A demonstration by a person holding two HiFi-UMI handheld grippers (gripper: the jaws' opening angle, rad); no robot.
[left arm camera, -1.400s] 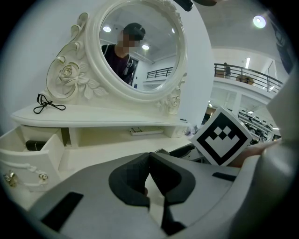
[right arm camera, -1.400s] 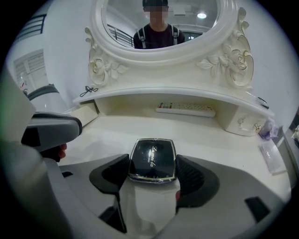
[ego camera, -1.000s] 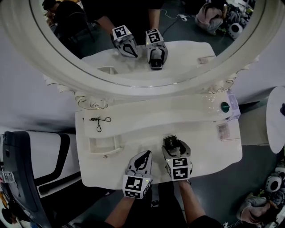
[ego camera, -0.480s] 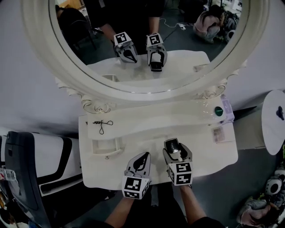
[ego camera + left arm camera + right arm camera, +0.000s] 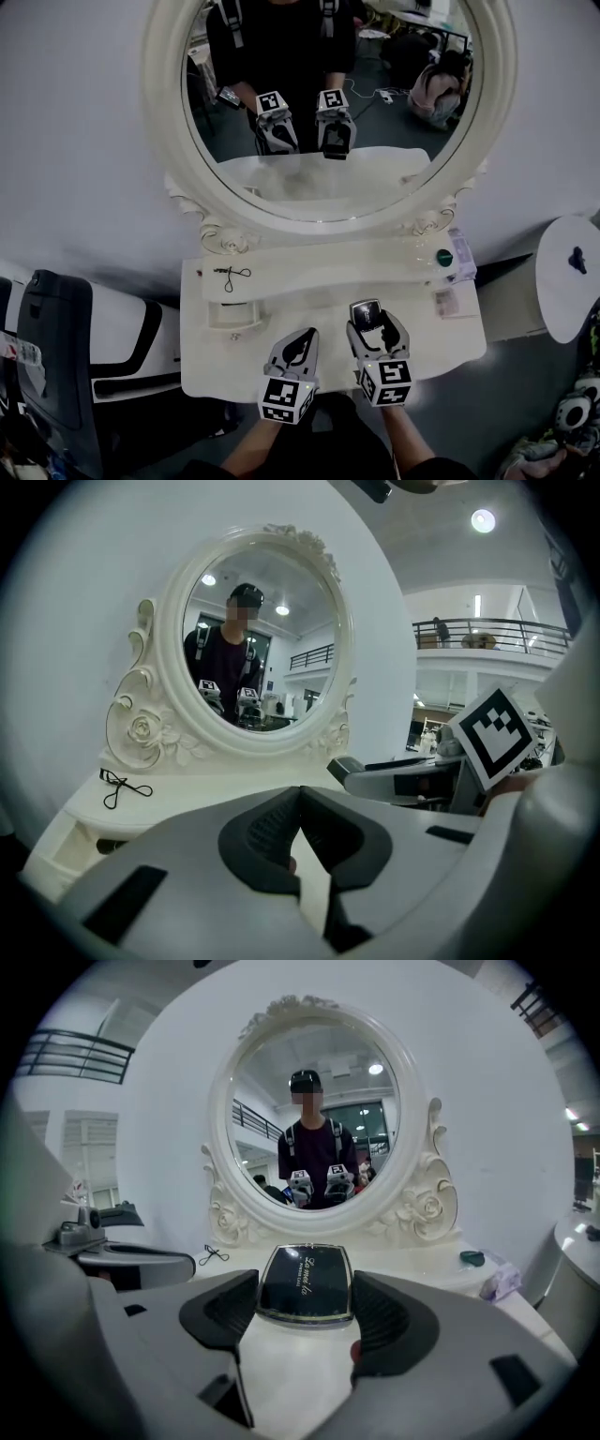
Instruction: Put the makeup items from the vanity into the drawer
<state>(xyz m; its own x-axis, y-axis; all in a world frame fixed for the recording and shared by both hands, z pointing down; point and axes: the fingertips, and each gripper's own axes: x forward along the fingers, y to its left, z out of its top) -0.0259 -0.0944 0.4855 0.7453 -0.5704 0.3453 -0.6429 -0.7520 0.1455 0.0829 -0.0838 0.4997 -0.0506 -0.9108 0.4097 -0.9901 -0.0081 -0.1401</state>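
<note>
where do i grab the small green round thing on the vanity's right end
Likely across its round edge, from straight above: the green round thing lies low and flat on the shelf, and a pale purple item sits close on its right.

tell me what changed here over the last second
Both grippers rose above the vanity top. The right gripper is still shut on the black compact; the left gripper is still shut and empty. Nothing was taken or let go. The black cord and small green item stayed put.
</note>
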